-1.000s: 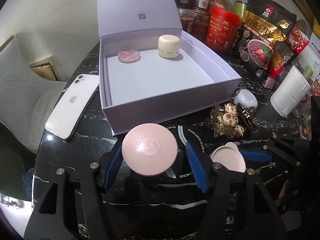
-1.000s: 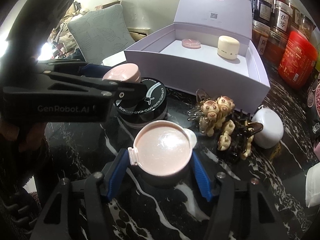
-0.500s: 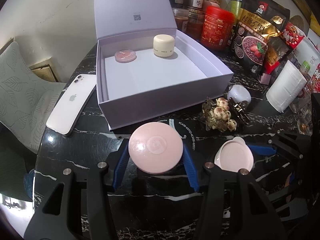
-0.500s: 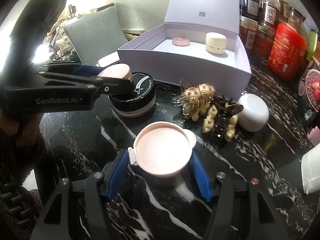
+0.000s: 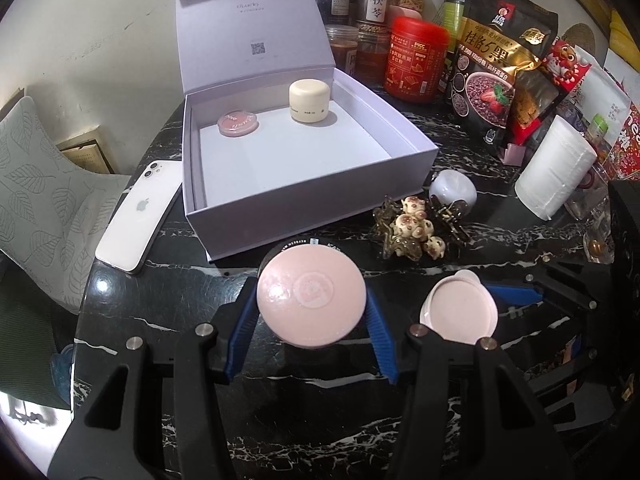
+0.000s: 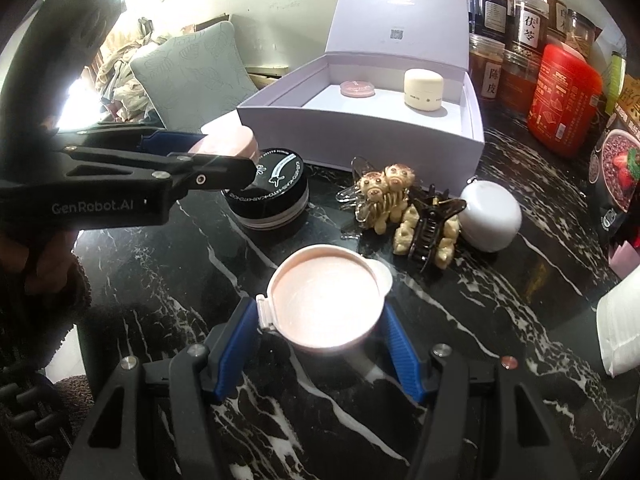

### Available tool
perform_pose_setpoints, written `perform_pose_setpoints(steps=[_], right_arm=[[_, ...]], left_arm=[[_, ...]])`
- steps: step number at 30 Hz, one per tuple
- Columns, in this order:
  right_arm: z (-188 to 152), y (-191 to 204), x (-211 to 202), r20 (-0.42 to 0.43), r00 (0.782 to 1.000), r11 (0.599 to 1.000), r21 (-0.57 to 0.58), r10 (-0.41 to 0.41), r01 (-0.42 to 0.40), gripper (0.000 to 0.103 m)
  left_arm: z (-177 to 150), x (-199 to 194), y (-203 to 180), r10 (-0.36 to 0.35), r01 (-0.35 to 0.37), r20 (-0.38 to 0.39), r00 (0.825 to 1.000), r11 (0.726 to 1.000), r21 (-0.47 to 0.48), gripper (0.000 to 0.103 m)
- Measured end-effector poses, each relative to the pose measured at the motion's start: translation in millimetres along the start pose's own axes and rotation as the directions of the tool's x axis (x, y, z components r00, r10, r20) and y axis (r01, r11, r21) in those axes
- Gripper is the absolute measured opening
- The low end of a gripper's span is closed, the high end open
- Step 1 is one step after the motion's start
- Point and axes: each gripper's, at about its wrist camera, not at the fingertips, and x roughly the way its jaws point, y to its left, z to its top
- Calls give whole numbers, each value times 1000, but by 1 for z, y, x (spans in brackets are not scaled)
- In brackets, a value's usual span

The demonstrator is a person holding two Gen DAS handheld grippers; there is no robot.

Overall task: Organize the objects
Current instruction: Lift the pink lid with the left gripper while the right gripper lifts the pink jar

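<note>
Black marble with white veins makes up the table (image 5: 132,344), crowded along its far edge with jars, a red canister (image 5: 416,60) and snack bags. Near the middle stands a pale lilac gift box (image 5: 312,184), its hinged lid upright; inside, against the back wall, sit a flat pink compact (image 5: 237,125) and, just beside it, a cream jar (image 5: 309,101), while the remaining floor of the box is bare. The left gripper (image 5: 311,320) is clamped on a round pink lid (image 5: 311,305), blue pads pressing both sides, held above a black jar (image 6: 272,196) that stands on the table in front of the box. The right gripper (image 6: 324,322) grips an open pink jar (image 6: 326,300), its pads against the jar's wall; the jar is full of smooth pink cream. Beyond it lie decorated hair clips (image 6: 400,208) in a heap and a white domed object (image 6: 490,216) touching them. A white phone (image 5: 138,216) lies face down left of the box.
</note>
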Motion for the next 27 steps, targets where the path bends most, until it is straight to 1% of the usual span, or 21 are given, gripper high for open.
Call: perform_pose_setpoints(steps=[6, 13, 23, 27], right_arm=[[1, -1, -11, 25, 1000, 1000, -1, 1, -1, 64], [8, -2, -22, 51, 999, 1000, -15, -4, 5, 64], [29, -6, -37, 99, 995, 999, -36, -9, 13, 64], [38, -9, -38, 103, 995, 999, -49, -8, 13, 64]], left_arm=[[5, -5, -6, 11, -12, 9, 1000, 1000, 16, 50], [18, -9, -11, 20, -21, 15, 1000, 999, 28, 50], [39, -15, -13, 26, -27, 34, 999, 999, 36, 50], [48, -13, -12, 27, -29, 35, 999, 999, 35, 50]])
